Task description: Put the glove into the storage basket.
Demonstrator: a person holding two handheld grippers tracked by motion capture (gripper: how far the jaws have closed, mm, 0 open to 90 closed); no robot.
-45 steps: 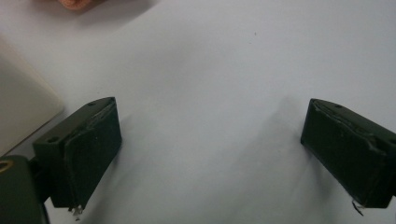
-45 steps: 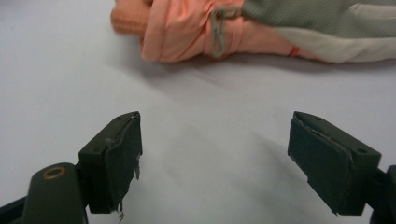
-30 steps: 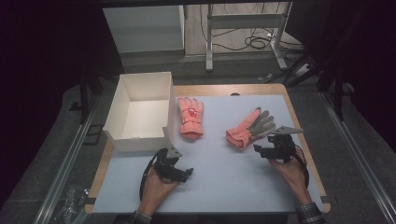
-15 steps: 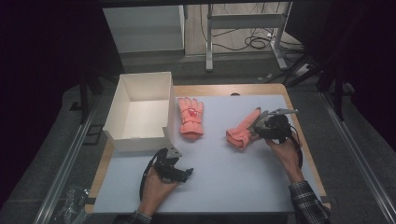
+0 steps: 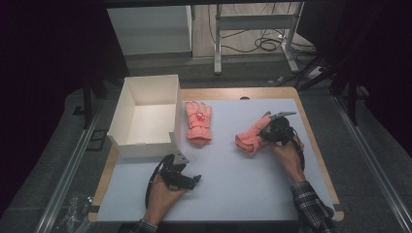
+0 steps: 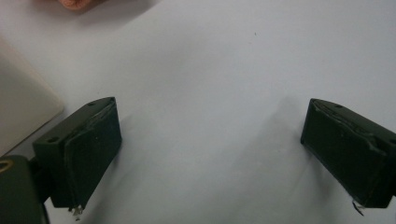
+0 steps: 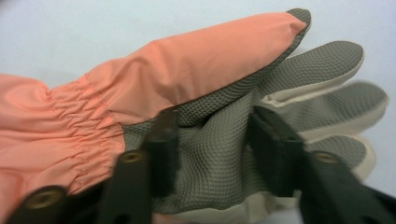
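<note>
Two salmon-pink gloves lie on the white mat (image 5: 233, 189). One glove (image 5: 198, 122) lies flat beside the box, back up. The other glove (image 5: 248, 138) (image 7: 187, 70) lies to the right with its grey textured palm showing. My right gripper (image 5: 273, 130) (image 7: 215, 154) is down on that palm. Its jaws have just been closing and pinch a bunched fold of the grey fabric between them. My left gripper (image 5: 192, 179) (image 6: 210, 158) rests near the mat's front, jaws wide open over bare mat with nothing between them.
An open white box (image 5: 141, 148) stands at the mat's left, its corner (image 6: 23, 107) close to my left gripper. Wooden table edges frame the mat. Desk legs and cables lie on the floor beyond the table.
My right hand has moved left and away from me onto the right glove, and its jaws have narrowed around the grey palm. The left hand has stayed put.
</note>
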